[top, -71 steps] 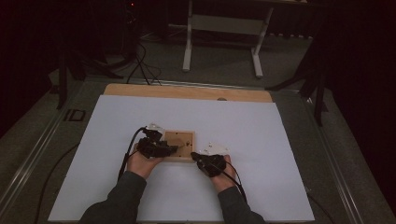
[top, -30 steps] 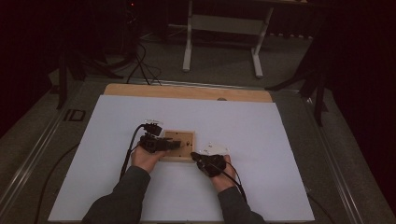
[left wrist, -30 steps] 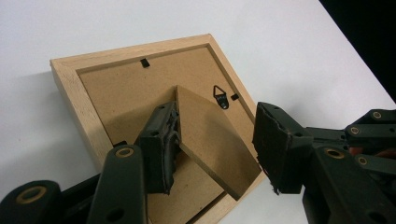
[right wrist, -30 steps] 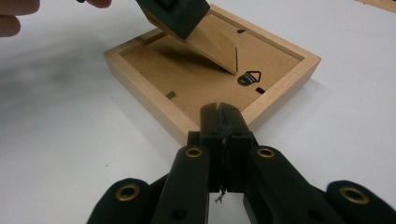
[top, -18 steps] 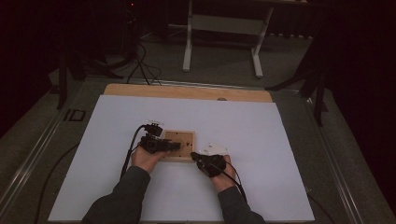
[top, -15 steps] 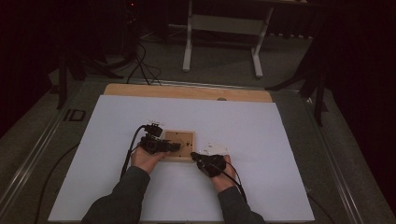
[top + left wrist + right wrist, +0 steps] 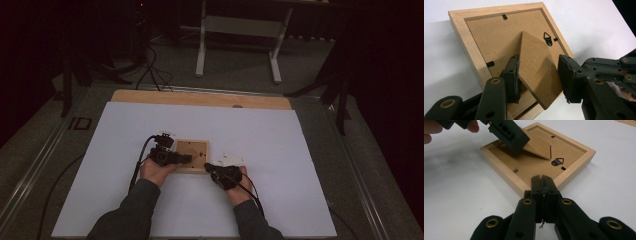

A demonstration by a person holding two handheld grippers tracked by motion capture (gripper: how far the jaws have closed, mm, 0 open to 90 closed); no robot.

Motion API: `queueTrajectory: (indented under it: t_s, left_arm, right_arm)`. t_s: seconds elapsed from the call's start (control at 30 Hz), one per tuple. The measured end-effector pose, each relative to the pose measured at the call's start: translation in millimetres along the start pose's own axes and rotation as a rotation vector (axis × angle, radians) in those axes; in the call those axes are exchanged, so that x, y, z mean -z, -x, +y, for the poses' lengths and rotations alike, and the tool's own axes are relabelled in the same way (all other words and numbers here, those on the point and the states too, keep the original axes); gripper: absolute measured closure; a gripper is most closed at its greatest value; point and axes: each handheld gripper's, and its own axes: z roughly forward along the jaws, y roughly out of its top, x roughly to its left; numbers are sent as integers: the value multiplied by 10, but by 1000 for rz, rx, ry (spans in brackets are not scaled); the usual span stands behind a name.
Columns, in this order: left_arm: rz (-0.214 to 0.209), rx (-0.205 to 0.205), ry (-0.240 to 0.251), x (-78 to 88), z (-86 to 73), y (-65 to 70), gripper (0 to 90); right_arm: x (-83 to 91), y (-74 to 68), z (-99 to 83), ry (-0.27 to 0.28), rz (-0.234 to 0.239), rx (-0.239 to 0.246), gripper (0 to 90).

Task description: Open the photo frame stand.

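Jaws half-closed around a raised brown fibreboard easel flap (image 7: 536,67), the left gripper (image 7: 540,77) has just been narrowing; 1 pad touches the flap's edge, the other stands just clear. The right gripper (image 7: 541,187), jaws shut on nothing, presses against the near rim of the square pale-wood picture frame (image 7: 190,155), which lies face down on the white table sheet (image 7: 280,140). The flap looks thin, light and easily creased at its hinge, so its free end seems the safest hold; the frame's wooden rim appears stiff.
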Motion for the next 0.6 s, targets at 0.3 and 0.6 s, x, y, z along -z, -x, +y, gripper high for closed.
queueTrajectory:
  t_s: [0.3, 0.6]
  left_arm:
    - [29, -32, 6, 17, -14, 50, 559]
    - [74, -116, 53, 85, -102, 170, 561]
  right_arm:
    - [10, 13, 7, -9, -5, 8, 855]
    - [116, 81, 59, 17, -18, -11, 777]
